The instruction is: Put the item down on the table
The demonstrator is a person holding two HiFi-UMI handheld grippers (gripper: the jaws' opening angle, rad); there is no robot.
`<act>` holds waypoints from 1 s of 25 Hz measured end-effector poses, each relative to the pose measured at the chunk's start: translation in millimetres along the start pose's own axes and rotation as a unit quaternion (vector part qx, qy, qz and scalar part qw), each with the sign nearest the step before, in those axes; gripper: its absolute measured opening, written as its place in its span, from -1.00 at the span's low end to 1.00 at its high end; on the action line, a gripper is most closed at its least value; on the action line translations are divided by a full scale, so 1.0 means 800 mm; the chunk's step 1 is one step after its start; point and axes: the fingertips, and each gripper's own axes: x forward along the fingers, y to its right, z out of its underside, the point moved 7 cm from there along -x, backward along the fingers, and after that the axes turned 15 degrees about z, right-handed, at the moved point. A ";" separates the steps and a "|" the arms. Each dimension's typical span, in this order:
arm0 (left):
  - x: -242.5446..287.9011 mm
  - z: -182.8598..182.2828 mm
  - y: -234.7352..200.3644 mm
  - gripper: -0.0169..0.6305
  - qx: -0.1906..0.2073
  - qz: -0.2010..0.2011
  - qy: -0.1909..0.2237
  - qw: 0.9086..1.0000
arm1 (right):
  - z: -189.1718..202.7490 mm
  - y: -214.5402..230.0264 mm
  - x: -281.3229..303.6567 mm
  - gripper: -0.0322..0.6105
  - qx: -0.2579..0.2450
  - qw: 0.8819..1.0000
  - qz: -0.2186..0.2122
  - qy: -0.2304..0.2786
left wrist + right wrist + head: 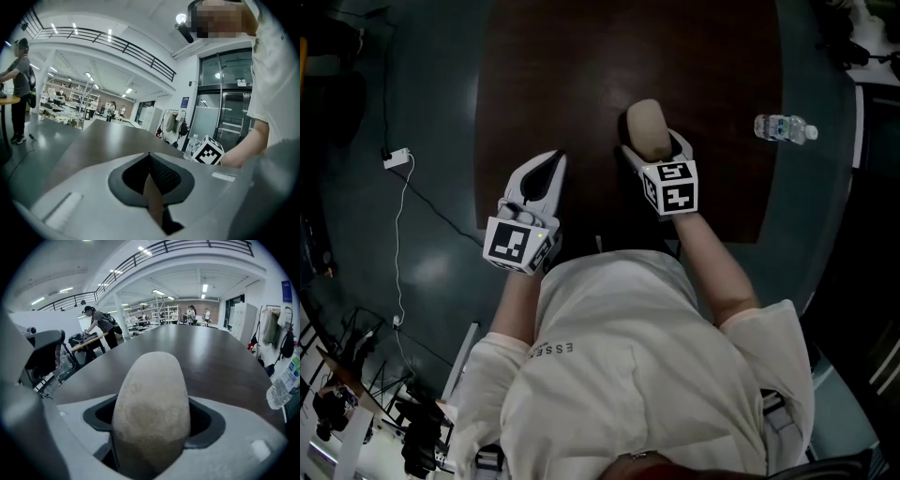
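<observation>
Right gripper view: right gripper (pixel 152 418) fingers pinching the one beige potato-shaped item (pixel 151 390), upright between them over the dark brown desk (pixel 211 348). Left gripper (pixel 150 157) fingers pressed together, empty. One water bottle (pixel 283 383) right of the right fingers, at desk edge. Beyond: grey floor (pixel 431 122), open hall, railed mezzanine (pixel 108 40), several people (pixel 99 326) far off.
</observation>
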 end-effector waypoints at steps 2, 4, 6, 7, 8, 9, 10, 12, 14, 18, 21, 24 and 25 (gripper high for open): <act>0.000 0.002 -0.004 -0.92 -0.008 -0.004 -0.004 1.000 | 0.004 -0.003 0.012 0.31 0.000 1.000 -0.002 -0.016; -0.001 0.004 -0.007 -0.92 -0.017 -0.004 -0.007 1.000 | 0.007 -0.007 0.020 0.31 0.005 1.000 -0.003 -0.029; -0.002 0.003 -0.008 -0.92 -0.024 0.001 -0.004 1.000 | 0.010 -0.010 0.027 0.31 0.010 0.999 -0.002 -0.039; -0.002 0.002 -0.008 -0.92 -0.026 0.004 -0.002 1.000 | 0.011 -0.010 0.029 0.31 0.012 0.999 0.001 -0.042; -0.003 0.001 -0.008 -0.92 -0.026 0.006 0.000 1.000 | 0.011 -0.011 0.030 0.31 0.012 0.999 0.004 -0.043; -0.003 0.001 -0.008 -0.92 -0.025 0.007 0.000 1.000 | 0.010 -0.011 0.030 0.31 0.012 0.999 0.008 -0.043; -0.004 0.002 -0.009 -0.92 -0.025 0.006 -0.001 1.000 | 0.010 -0.012 0.030 0.31 0.011 0.999 0.012 -0.043; -0.007 0.002 -0.010 -0.92 -0.025 0.005 -0.003 1.000 | 0.009 -0.014 0.031 0.31 0.009 0.999 0.016 -0.042; -0.009 0.002 -0.010 -0.92 -0.025 0.005 -0.002 1.000 | 0.009 -0.014 0.030 0.32 0.010 0.999 0.018 -0.038; -0.012 -0.007 0.002 -0.92 -0.014 0.011 0.010 1.000 | 0.001 -0.009 0.013 0.39 0.033 0.999 0.027 -0.001; -0.016 -0.026 0.017 -0.92 0.005 0.021 0.025 0.999 | -0.018 -0.004 -0.029 0.40 0.061 0.996 0.034 0.060; -0.022 -0.045 0.032 -0.92 0.030 0.030 0.037 0.998 | -0.038 0.001 -0.081 0.37 0.083 0.988 0.036 0.123; -0.025 -0.051 0.038 -0.92 0.038 0.034 0.041 0.998 | -0.042 0.003 -0.098 0.32 0.092 0.985 0.035 0.141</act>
